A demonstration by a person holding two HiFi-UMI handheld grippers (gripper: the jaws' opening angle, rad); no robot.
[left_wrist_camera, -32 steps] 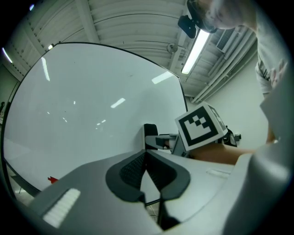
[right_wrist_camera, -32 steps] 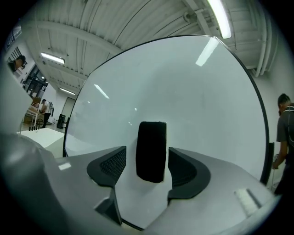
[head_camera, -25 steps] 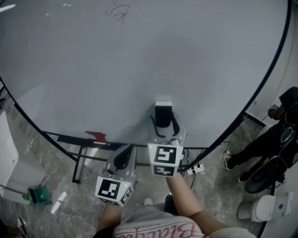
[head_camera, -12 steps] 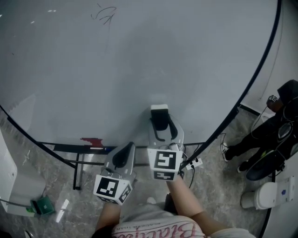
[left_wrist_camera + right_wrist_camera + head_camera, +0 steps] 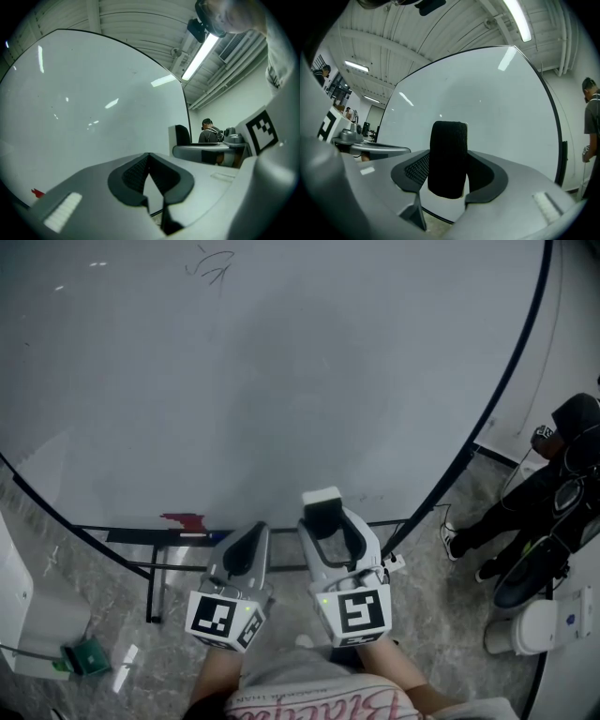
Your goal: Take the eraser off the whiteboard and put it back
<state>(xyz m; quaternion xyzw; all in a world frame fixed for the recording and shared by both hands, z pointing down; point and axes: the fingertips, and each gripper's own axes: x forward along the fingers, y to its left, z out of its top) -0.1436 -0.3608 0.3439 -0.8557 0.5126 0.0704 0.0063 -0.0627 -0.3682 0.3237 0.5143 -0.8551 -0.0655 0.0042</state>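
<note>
A big whiteboard [image 5: 281, 381] fills the head view and stands ahead in both gripper views. The eraser [image 5: 323, 512], a black felt block with a white back, sits upright between the jaws of my right gripper [image 5: 324, 521], which is shut on it and holds it just off the board's lower edge. In the right gripper view the eraser [image 5: 448, 159] stands between the dark pads, in front of the whiteboard [image 5: 487, 103]. To its left, my left gripper [image 5: 246, 554] is shut on nothing and points at the board's lower part [image 5: 93, 103].
A red item [image 5: 185, 519] lies on the board's tray ledge at the left. A small scribble [image 5: 211, 266] marks the board's top. At the right stands a person in dark clothes [image 5: 553, 484]. A green object [image 5: 80, 657] lies on the floor at the lower left.
My right gripper has drawn back from the whiteboard toward me with the eraser in it. The left gripper has stayed about where it was.
</note>
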